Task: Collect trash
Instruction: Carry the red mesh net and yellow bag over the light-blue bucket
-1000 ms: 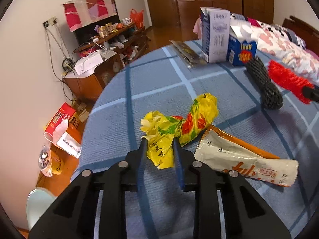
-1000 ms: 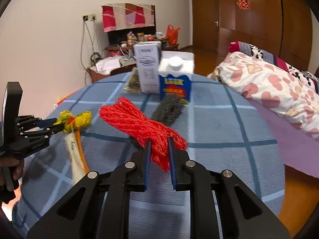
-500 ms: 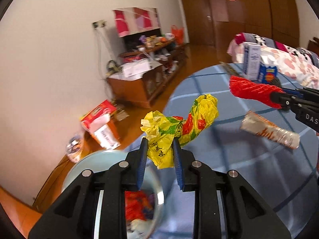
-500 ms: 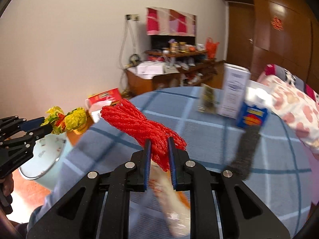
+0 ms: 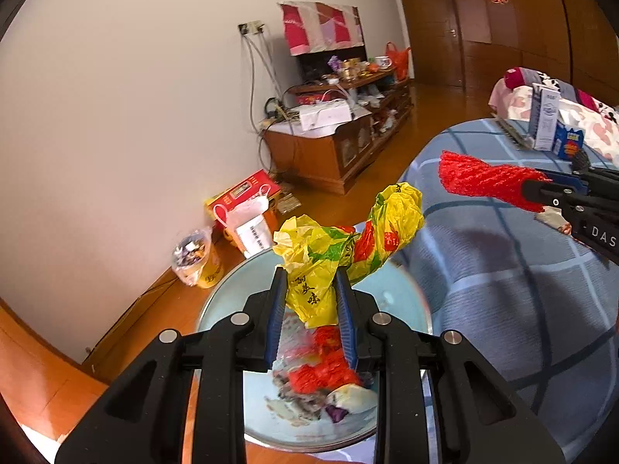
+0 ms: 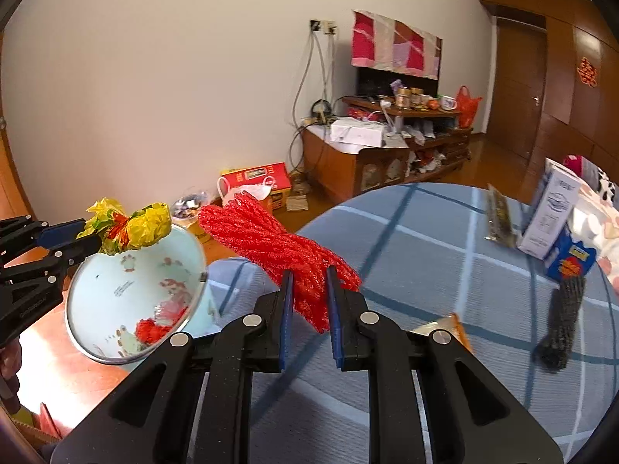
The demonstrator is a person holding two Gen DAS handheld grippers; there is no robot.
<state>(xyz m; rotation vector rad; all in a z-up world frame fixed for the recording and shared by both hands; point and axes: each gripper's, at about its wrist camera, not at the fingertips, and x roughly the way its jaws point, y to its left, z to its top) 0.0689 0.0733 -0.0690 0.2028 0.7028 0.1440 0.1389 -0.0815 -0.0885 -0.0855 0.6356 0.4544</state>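
Fingers (image 5: 276,311) of the left gripper (image 5: 310,311) clamped on a crumpled yellow bag (image 5: 348,247); right gripper (image 6: 309,311) clamped on a red mesh bundle (image 6: 271,243).

Bag held directly above the pale blue bin (image 5: 402,294), red scraps already inside. Mesh bundle beside the bin, over the edge of the blue checked table (image 6: 425,255). Farther from the bin, on the table: dark mesh roll (image 6: 561,321), two cartons (image 6: 551,212).
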